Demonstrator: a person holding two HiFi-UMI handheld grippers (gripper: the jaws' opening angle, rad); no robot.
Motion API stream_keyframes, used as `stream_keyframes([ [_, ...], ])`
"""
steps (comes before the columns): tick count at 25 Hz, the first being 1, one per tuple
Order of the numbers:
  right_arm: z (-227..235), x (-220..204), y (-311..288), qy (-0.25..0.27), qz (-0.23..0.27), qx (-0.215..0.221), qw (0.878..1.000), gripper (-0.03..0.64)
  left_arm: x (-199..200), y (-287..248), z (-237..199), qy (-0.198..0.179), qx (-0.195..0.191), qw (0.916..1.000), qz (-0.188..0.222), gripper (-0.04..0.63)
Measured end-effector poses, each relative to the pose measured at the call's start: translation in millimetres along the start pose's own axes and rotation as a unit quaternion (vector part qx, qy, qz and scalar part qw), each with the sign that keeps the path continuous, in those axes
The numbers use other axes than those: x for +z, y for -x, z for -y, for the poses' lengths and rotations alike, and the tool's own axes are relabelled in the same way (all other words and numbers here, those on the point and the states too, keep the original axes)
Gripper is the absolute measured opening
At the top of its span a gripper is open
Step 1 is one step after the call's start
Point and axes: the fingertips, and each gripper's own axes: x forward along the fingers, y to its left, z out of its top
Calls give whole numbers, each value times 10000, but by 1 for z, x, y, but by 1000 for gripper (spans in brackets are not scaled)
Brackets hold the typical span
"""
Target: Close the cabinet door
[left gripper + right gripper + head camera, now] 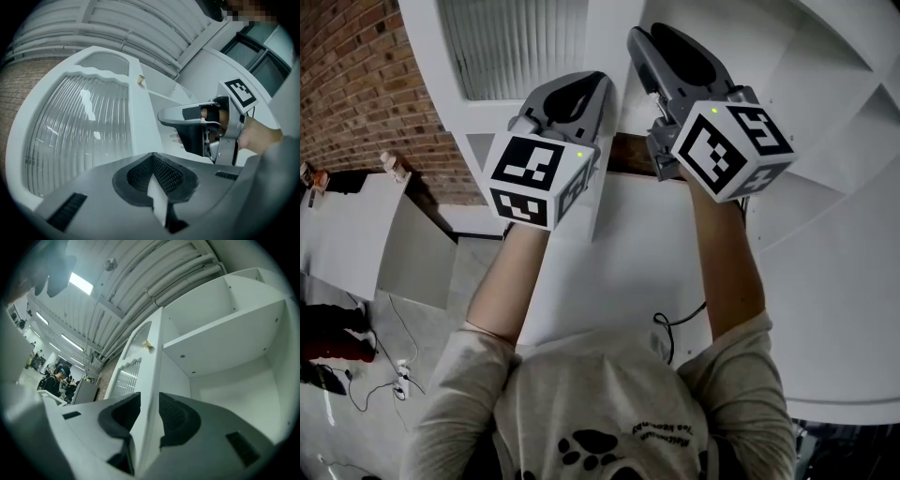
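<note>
The white cabinet door (516,47) has a ribbed glass pane (79,136) and a small brass knob (140,79). It stands open, edge-on toward me. My left gripper (581,94) is shut on the door's thin white edge (157,201), which shows as a strip between its pads. My right gripper (661,42) sits just right of it and slightly higher. Its pads lie against both faces of the door edge (149,380). Behind the door, the cabinet's white shelves (225,333) are exposed.
A brick wall (366,84) runs along the left, with a white table (347,234) below it and cables (394,375) on the floor. The cabinet's curved shelves (834,187) fill the right side. A person (58,376) stands far off.
</note>
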Motion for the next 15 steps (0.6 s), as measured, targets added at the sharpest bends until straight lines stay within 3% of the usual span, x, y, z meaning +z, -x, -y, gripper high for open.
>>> stream_keyframes([
  [5, 3, 6, 13, 130, -12, -215, 9997, 110, 1, 0, 0, 17, 21, 10000, -3, 8],
  [11, 1, 9, 31, 242, -16, -541, 9982, 19, 1, -1, -1, 84, -45, 10000, -19, 8],
  [15, -3, 5, 43, 147, -51, -660, 9977, 11, 0, 1, 1, 91, -119, 9999, -72, 8],
])
